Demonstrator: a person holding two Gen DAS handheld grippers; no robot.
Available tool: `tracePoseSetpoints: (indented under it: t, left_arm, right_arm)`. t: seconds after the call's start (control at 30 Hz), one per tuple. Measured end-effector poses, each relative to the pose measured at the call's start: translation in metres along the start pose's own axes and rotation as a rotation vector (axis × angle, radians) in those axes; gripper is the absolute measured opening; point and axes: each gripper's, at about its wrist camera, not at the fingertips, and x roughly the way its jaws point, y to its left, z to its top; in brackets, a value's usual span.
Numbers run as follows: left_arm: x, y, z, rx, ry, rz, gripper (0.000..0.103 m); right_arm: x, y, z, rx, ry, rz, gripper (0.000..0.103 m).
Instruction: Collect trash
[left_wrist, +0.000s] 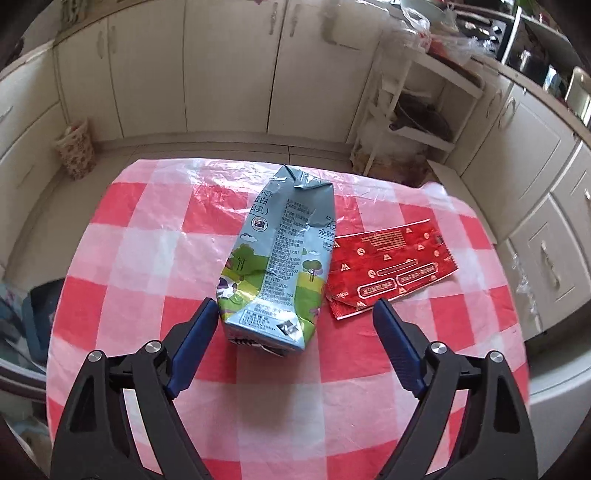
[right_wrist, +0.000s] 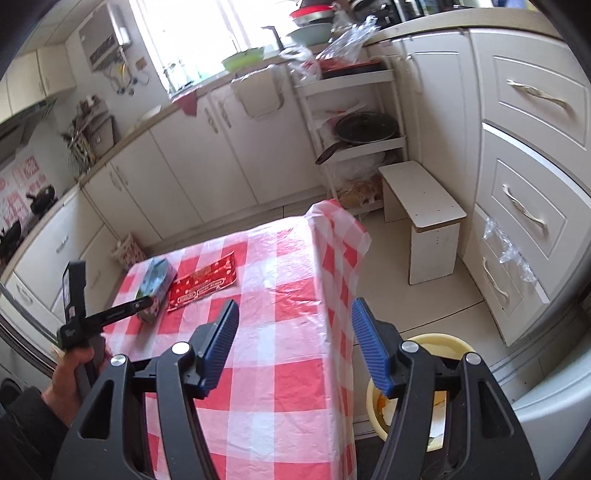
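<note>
A crumpled grey-blue milk carton (left_wrist: 275, 254) lies on the red-and-white checked tablecloth (left_wrist: 147, 258). A flat red wrapper (left_wrist: 391, 269) lies just right of it. My left gripper (left_wrist: 295, 314) is open, its fingers on either side of the carton's near end, not closed on it. In the right wrist view the carton (right_wrist: 155, 284) and the wrapper (right_wrist: 203, 282) lie at the table's far left, with the left gripper (right_wrist: 142, 304) at the carton. My right gripper (right_wrist: 295, 314) is open and empty above the table's right edge.
A yellow basin (right_wrist: 376, 398) with scraps stands on the floor right of the table (right_wrist: 280, 369). A white stool (right_wrist: 424, 206) and a shelf rack with a pan (right_wrist: 365, 129) stand beyond. Cabinets line the walls. A patterned bag (left_wrist: 75, 151) stands on the floor far left.
</note>
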Motion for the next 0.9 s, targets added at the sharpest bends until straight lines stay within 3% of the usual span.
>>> tracePoseSetpoints:
  t: [0.13, 0.27, 0.3, 0.33, 0.4, 0.67, 0.8, 0.9]
  left_arm:
    - [0.015, -0.001, 0.009, 0.031, -0.007, 0.047, 0.082]
    - [0.025, 0.004, 0.021, 0.042, -0.003, 0.021, 0.081]
    - [0.027, 0.006, 0.021, 0.043, 0.006, -0.004, 0.068]
    - [0.03, 0.008, 0.021, 0.043, 0.027, -0.029, 0.061]
    - [0.026, 0.014, 0.017, 0.036, 0.039, -0.061, 0.06]
    - [-0.04, 0.051, -0.054, -0.074, 0.149, -0.116, 0.06]
    - [-0.089, 0.07, -0.085, -0.098, 0.106, -0.13, 0.06]
    - [-0.096, 0.091, -0.1, -0.153, 0.105, -0.138, 0.06]
  right_arm:
    - [0.018, 0.022, -0.001, -0.049, 0.029, 0.005, 0.061]
    - [0.032, 0.044, -0.003, -0.104, 0.048, 0.014, 0.061]
    - [0.035, 0.049, -0.004, -0.118, 0.054, 0.015, 0.061]
    - [0.038, 0.054, -0.005, -0.133, 0.059, 0.017, 0.061]
    - [0.045, 0.061, -0.004, -0.139, 0.066, 0.025, 0.061]
    - [0.098, 0.087, 0.002, -0.112, 0.113, 0.072, 0.061]
    - [0.139, 0.1, 0.013, -0.079, 0.127, 0.073, 0.065]
    - [0.169, 0.115, 0.02, -0.096, 0.138, 0.047, 0.071]
